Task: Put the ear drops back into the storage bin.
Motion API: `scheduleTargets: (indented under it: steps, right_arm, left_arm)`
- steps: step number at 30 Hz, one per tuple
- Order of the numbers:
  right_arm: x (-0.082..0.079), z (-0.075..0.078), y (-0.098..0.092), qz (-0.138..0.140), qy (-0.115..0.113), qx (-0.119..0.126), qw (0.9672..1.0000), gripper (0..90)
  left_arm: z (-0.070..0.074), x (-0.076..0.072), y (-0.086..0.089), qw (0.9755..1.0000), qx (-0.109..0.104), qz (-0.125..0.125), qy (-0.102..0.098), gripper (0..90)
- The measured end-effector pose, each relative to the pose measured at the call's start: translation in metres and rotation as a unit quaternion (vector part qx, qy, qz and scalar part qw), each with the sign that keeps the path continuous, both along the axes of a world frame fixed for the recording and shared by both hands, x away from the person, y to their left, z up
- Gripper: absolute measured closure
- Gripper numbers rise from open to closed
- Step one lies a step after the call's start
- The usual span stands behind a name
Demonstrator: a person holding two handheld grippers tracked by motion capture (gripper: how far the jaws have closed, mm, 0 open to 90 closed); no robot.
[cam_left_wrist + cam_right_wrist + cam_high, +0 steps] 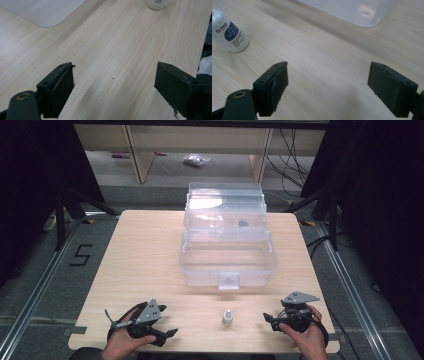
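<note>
Both hands rest low at the near edge of the table (145, 250), the left gripper (170, 333) and the right gripper (267, 318) turned inward toward each other, each with its jaws spread wide and nothing between them. Bare wood lies open between and ahead of them, up to the clear box (227, 265) with its raised lid farther back. The small white bottle (227, 318) stands upright between the two grippers, apart from both, just in front of the box's latch.
</note>
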State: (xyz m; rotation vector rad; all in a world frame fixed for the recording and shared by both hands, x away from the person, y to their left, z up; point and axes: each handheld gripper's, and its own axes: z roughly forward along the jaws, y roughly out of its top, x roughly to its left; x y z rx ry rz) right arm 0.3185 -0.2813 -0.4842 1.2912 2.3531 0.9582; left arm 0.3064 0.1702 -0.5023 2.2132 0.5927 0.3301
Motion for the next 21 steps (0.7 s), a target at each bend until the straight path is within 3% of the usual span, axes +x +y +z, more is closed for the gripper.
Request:
scheduleTargets:
  steps: [2,6,8,9,12,15,21]
  right_arm:
    - [0.001,-0.001,-0.001,0.010,-0.013,-0.006,0.9998,17.5]
    - [-0.001,-0.001,0.003,-0.002,0.001,0.000,1.0000,18.9]
    - [0.000,0.000,0.003,0.003,0.003,-0.006,1.0000,18.9]
    - [0.001,0.000,0.003,0.011,-0.007,-0.007,0.9999,19.0]
    - [-0.001,0.002,0.005,0.005,0.001,-0.004,1.0000,19.0]
    - [0.000,0.001,0.006,0.022,-0.009,-0.007,0.9997,19.5]
    - [-0.002,0.005,0.010,0.027,-0.001,-0.015,0.9995,20.6]
  left_arm:
    - [-0.001,-0.001,-0.001,1.0000,-0.007,0.004,0.001,15.2]
    - [-0.001,0.000,-0.001,1.0000,-0.008,0.004,0.002,15.2]
    - [-0.001,0.000,-0.001,1.0000,-0.008,0.004,0.001,15.2]
    - [-0.001,0.000,-0.001,1.0000,-0.007,0.004,0.001,15.2]
    - [-0.001,0.000,-0.001,1.0000,-0.008,0.004,0.001,15.2]
    - [-0.001,0.000,-0.001,1.0000,-0.008,0.004,0.001,15.2]
    - [0.000,0.000,0.000,1.0000,0.000,0.000,0.000,15.2]
